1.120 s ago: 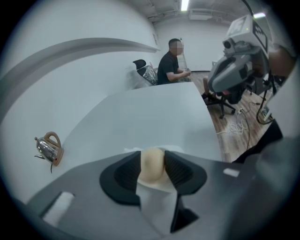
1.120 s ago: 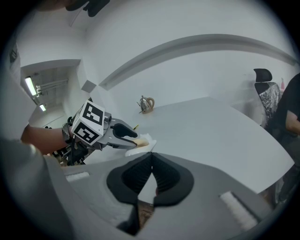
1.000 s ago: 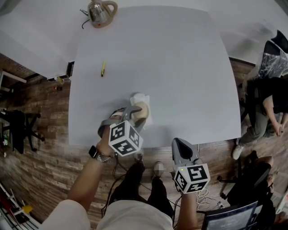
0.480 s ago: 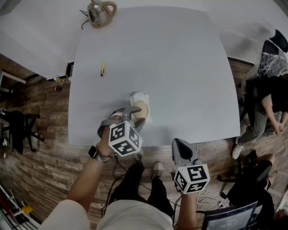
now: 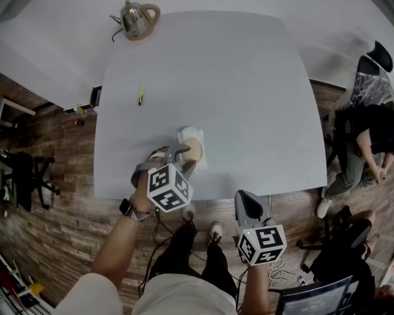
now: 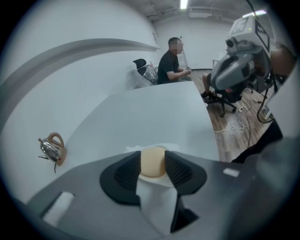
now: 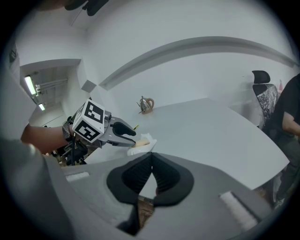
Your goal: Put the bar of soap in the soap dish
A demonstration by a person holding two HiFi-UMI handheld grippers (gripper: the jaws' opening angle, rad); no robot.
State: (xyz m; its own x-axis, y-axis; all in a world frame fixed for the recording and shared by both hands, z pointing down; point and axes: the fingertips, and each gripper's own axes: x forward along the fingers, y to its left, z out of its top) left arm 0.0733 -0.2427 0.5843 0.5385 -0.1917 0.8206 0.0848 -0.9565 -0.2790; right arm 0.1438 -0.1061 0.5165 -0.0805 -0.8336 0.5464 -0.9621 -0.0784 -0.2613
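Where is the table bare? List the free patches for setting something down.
Free: the whole right half of the table, and the stretch between pen and kettle. Crowded: the near edge, where the left gripper grips the bar of soap at the soap dish.

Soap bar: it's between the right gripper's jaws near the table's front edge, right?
No: the left gripper holds the soap bar between its jaws, near the table's front edge; the left gripper view shows it. The right gripper is shut.

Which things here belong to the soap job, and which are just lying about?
Job: bar of soap; white soap dish beneath it; left gripper, shut on the soap.
Lying about: kettle; yellow pen; right gripper, shut and empty.
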